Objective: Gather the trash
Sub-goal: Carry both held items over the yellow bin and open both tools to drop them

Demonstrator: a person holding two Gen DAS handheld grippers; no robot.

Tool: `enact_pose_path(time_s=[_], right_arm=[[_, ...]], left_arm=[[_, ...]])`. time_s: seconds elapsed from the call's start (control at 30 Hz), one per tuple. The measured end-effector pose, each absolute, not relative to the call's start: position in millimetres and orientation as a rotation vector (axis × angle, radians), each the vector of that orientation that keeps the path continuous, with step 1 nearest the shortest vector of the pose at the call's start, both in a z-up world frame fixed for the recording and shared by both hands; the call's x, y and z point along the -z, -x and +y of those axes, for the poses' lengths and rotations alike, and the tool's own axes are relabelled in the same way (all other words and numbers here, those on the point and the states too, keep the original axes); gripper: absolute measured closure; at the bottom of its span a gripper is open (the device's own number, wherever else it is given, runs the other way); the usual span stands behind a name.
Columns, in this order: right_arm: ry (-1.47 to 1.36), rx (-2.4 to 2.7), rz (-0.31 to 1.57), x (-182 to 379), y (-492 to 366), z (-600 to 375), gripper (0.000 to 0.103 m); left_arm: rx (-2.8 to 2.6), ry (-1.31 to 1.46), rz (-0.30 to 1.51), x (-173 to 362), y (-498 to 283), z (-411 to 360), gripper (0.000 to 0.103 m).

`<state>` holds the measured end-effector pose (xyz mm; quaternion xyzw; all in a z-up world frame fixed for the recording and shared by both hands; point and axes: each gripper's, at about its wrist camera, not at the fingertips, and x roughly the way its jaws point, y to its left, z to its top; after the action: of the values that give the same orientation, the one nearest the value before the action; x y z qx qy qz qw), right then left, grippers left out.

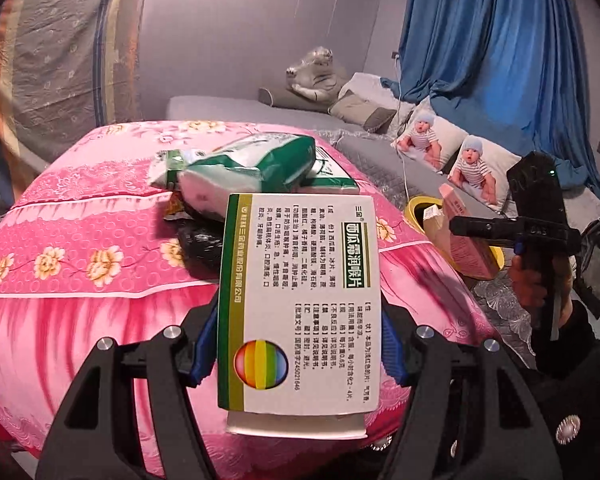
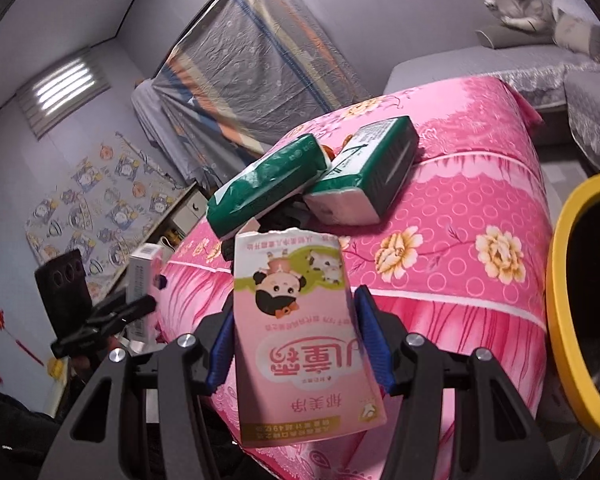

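My left gripper (image 1: 296, 344) is shut on a white and green medicine box (image 1: 300, 300), held above the pink floral quilt (image 1: 80, 240). My right gripper (image 2: 296, 344) is shut on a pink carton (image 2: 300, 340) with a cartoon child, torn at its top. In the left wrist view the right gripper (image 1: 460, 226) holds that pink carton (image 1: 466, 240) over a yellow-rimmed bin (image 1: 418, 204). The bin's rim (image 2: 560, 300) shows at the right of the right wrist view. Two green tissue packs (image 1: 256, 168) (image 2: 364, 172) and a black wrapper (image 1: 200, 244) lie on the quilt.
A grey sofa bed (image 1: 228, 108) with a plush cat (image 1: 314, 74) and baby-print cushions (image 1: 472, 164) stands behind. Blue curtains (image 1: 500, 40) hang at the right. A covered rack (image 2: 252, 64) stands against the wall. The left gripper shows at the left of the right wrist view (image 2: 140, 308).
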<state>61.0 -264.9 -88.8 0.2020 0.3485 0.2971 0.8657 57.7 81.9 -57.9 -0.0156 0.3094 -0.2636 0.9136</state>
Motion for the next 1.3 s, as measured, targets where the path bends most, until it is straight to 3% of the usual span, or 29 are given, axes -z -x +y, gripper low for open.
enact_pose_path(time_s=[0.3,0.67,1.3], right_arm=[[-0.484,-0.441,0.689,89.1,-48.8,-317.9,0.051],[-0.587,-0.094,0.607,94.0,-37.6,-426.5,0.051],[-0.76,0.187,0.674,148.8,-46.5,-517.0,0.05]], left_arm=[[0.621,0.059,0.647,41.2,-89.6,25.2,0.041],[0.824,-0.064,0.675,28.2,-142.2,-114.2,0.041],[0.962,-0.137,0.775,73.9,-198.6,-293.8,0.041]])
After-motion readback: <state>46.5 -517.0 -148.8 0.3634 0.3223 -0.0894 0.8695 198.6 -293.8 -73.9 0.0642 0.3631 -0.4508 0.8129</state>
